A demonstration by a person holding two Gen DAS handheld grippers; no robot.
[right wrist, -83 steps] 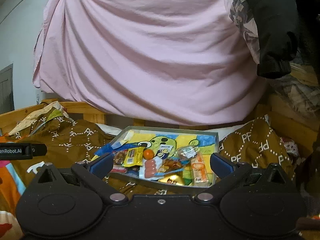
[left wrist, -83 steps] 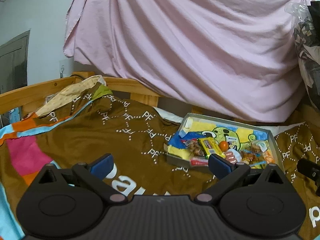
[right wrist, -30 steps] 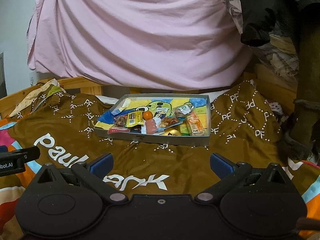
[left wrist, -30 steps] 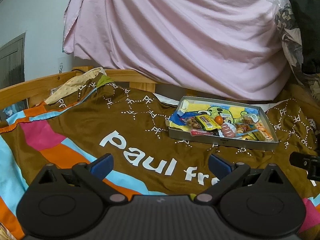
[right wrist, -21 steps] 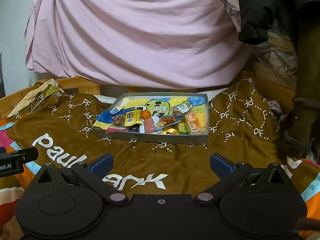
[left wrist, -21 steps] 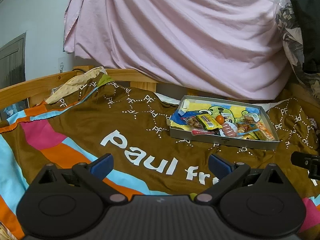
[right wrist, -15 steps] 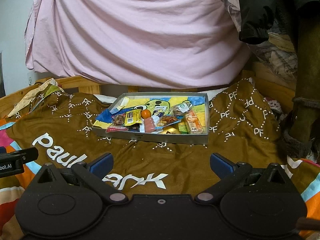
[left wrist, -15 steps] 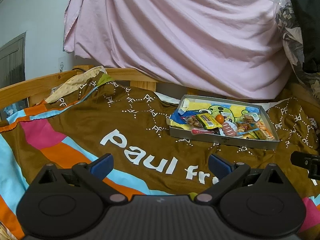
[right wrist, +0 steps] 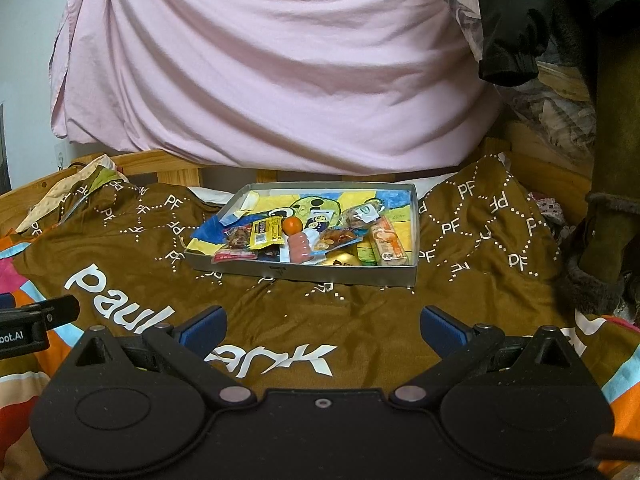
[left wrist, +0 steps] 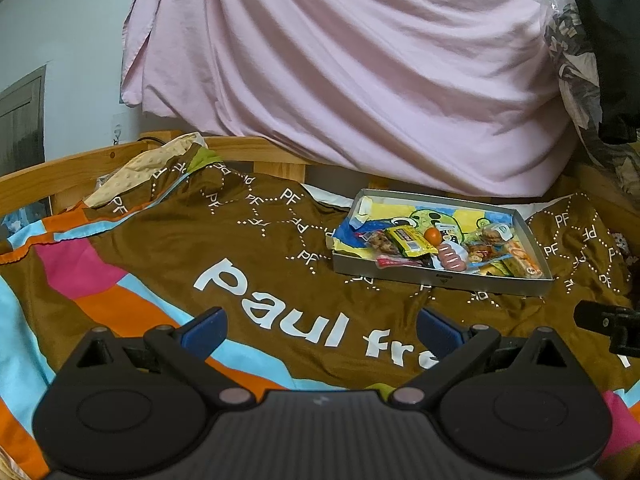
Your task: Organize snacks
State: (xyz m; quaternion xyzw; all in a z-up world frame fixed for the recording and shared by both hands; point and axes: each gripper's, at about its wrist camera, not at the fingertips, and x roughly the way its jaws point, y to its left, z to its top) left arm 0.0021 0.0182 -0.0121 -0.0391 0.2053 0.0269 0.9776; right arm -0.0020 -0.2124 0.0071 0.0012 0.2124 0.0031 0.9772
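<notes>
Since 2.8 seconds ago you have pulled both grippers back from the tray, which then sat just beyond the fingertips and now lies well apart from them, with the white "paul frank" lettering of the brown blanket (left wrist: 256, 248) exposed between; over the last half second little has shifted.

Your left gripper (left wrist: 320, 326) hovers at the bottom of its frame, jaws spread wide with nothing between the blue pads. Your right gripper (right wrist: 322, 324) does the same in its own view, jaws equally wide and empty. The tip of the right tool shows at the right edge of the left view, and the left tool at the left edge of the right view.

The grey tray (left wrist: 440, 280) rests on the blanket, right of centre in the left view and just above centre in the right view (right wrist: 304, 274). Inside lie a yellow packet (right wrist: 264, 232), a small orange ball (right wrist: 292, 224), a pink ridged snack (right wrist: 300, 247) touching it on the near side, and an orange bar (right wrist: 386, 242) along the right wall.

A pink sheet (right wrist: 272, 64) fills the upper frame, hanging behind the wooden bed rail (left wrist: 60, 176).
</notes>
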